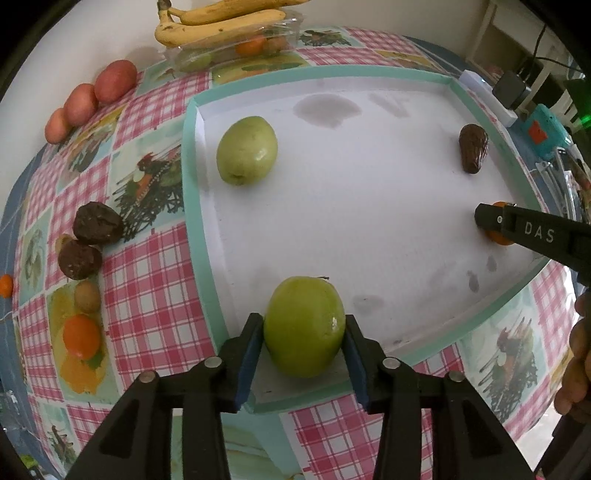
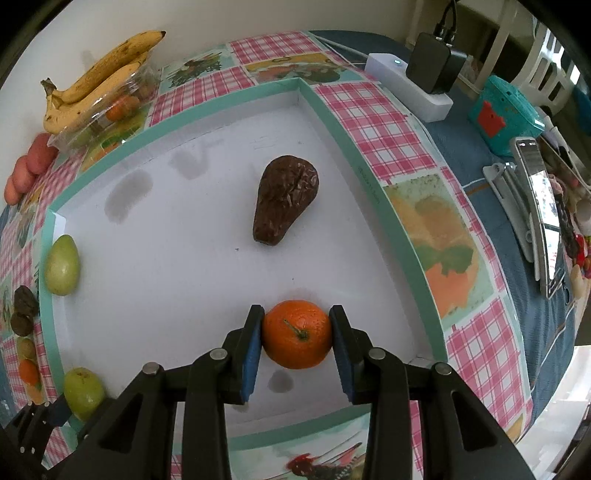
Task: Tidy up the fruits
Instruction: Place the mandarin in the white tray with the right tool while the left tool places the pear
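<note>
Clamped between blue pads of left tool (image 1: 303, 332): green apple (image 1: 303, 326), near edge of the tray (image 1: 192, 155); right tool (image 2: 297, 334) likewise closed on an orange (image 2: 297, 334) at the tray's right side. Best lowered gently until touching the floor, then released (round fruit rolls); kept near like fruit, judging by the task. Inside the tray besides: second green apple (image 1: 246, 150), wrinkled brown avocado (image 2: 286, 199). Clear punnet (image 1: 236, 51) on the surface: bananas (image 1: 221, 22) on top, small fruit within.
</note>
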Action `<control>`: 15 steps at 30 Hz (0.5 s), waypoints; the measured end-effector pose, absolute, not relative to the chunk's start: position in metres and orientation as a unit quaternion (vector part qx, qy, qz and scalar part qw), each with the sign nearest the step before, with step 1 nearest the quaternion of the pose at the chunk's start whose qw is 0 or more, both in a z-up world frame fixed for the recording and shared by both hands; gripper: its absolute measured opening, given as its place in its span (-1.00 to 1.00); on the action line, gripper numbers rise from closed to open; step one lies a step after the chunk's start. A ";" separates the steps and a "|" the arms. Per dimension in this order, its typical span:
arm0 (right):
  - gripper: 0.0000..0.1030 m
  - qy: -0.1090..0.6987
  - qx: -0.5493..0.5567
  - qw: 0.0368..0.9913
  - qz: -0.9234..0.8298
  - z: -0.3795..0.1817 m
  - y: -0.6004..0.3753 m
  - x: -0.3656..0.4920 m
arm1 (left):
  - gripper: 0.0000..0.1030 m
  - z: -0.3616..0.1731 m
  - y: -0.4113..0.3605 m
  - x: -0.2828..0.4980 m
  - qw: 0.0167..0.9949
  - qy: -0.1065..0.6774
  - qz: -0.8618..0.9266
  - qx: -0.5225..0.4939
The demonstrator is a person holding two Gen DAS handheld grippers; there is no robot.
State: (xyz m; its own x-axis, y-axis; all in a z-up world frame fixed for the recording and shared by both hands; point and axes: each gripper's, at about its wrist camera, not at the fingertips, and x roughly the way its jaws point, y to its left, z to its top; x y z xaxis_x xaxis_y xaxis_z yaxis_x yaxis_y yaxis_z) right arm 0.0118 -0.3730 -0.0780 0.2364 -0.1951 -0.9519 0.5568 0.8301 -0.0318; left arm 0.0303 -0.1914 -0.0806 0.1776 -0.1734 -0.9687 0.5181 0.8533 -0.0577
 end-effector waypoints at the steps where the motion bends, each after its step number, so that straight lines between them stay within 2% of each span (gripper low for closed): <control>1: -0.27 0.568 0.157 0.770 -0.245 -0.078 -0.373 0.012 | 0.07 -0.079 -0.193 0.030 0.752 0.601 -0.233 0.140; 3: -0.27 0.567 0.157 0.770 -0.247 -0.079 -0.372 0.013 | 0.16 -0.077 -0.196 0.030 0.750 0.602 -0.237 0.137; 8: -0.21 0.568 0.155 0.769 -0.249 -0.075 -0.370 0.008 | 0.21 -0.075 -0.204 0.029 0.749 0.602 -0.241 0.137; 12: -0.07 0.568 0.158 0.769 -0.247 -0.075 -0.372 0.009 | 0.36 -0.068 -0.207 0.029 0.754 0.594 -0.248 0.131; 14: 0.07 0.565 0.157 0.772 -0.245 -0.074 -0.372 0.009 | 0.41 -0.063 -0.209 0.027 0.757 0.588 -0.253 0.130; 15: 0.20 0.562 0.156 0.775 -0.244 -0.072 -0.371 0.009 | 0.49 -0.061 -0.205 0.030 0.758 0.586 -0.255 0.128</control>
State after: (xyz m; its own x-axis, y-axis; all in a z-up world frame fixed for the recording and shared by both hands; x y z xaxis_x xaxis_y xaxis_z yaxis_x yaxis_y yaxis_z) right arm 0.0089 -0.3714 -0.0720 0.2490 -0.2026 -0.9471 0.5535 0.8322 -0.0325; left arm 0.0298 -0.2052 -0.0607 0.1818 -0.2368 -0.9544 0.5375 0.8366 -0.1052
